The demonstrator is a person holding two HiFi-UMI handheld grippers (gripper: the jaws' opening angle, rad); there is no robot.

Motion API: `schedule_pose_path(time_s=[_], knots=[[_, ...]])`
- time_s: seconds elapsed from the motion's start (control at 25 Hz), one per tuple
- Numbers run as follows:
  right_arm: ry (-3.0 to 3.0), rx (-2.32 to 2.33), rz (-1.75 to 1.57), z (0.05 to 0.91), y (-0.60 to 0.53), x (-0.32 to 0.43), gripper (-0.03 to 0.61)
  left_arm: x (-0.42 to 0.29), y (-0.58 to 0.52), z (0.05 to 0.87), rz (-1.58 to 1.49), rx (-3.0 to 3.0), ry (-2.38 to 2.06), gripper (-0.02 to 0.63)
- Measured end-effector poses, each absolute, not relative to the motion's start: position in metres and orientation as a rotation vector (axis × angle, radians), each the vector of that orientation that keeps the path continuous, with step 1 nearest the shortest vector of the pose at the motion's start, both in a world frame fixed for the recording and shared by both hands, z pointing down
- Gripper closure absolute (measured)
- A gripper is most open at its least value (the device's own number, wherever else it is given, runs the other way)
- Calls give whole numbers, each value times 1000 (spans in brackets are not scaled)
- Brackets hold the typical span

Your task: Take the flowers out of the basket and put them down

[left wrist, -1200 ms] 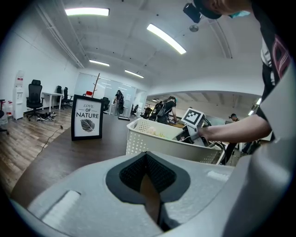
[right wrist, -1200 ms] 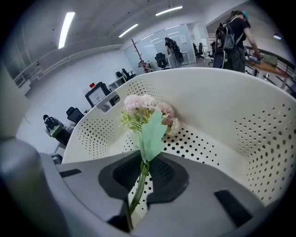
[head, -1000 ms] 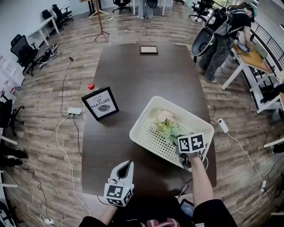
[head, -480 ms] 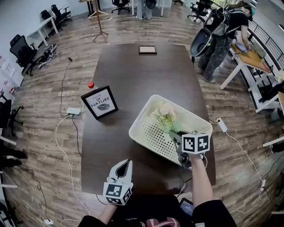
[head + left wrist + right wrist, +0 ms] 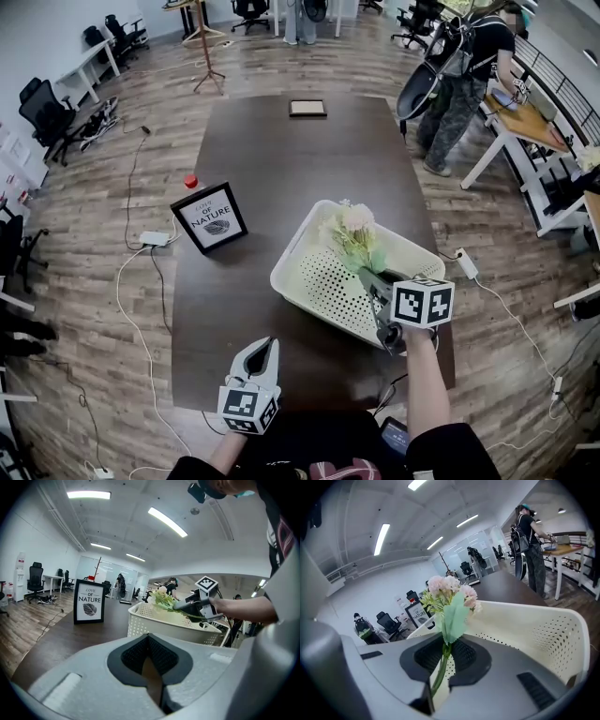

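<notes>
A bunch of pale pink flowers (image 5: 354,230) with green leaves hangs tilted over the white perforated basket (image 5: 291,253), lifted off its floor. My right gripper (image 5: 373,281) is shut on the stem, over the basket's near right side. In the right gripper view the green stem (image 5: 440,665) runs between the jaws and the blooms (image 5: 449,590) stand above the basket wall (image 5: 543,625). My left gripper (image 5: 264,354) rests low near the table's front edge, shut and with nothing in it. From the left gripper view the flowers (image 5: 161,599) show above the basket (image 5: 154,623).
A framed "Love of Nature" sign (image 5: 210,217) stands left of the basket, with a small red object (image 5: 191,181) behind it. A dark flat frame (image 5: 308,108) lies at the table's far end. A person (image 5: 459,75) stands at a desk, back right.
My right gripper has risen and carried the flowers up from the basket floor; the blooms now stand above the far rim. The left gripper has not moved.
</notes>
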State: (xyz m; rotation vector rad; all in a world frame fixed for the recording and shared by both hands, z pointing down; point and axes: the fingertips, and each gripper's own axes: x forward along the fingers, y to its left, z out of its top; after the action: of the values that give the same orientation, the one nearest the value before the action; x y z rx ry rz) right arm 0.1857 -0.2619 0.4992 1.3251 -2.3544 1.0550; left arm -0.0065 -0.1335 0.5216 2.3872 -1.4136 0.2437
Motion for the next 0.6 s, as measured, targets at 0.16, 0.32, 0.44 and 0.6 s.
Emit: schedule_pose_path(time_s=[0.16,0.32,0.44,0.6], knots=[[-2393,1364,993,482,-260,188,532,-5,-133,519,236,2394,-1414,604],[-2408,1385,955,472,-253,190,532,-2,-129,518,238,2398,-1406,604],[-2410,1399,919,468,-247,189,532,0,-127,516,236,2408,-1405,604],[-2385,1418,821,465,-240,189,532,3,-125,513,229,2413,-1409,604]])
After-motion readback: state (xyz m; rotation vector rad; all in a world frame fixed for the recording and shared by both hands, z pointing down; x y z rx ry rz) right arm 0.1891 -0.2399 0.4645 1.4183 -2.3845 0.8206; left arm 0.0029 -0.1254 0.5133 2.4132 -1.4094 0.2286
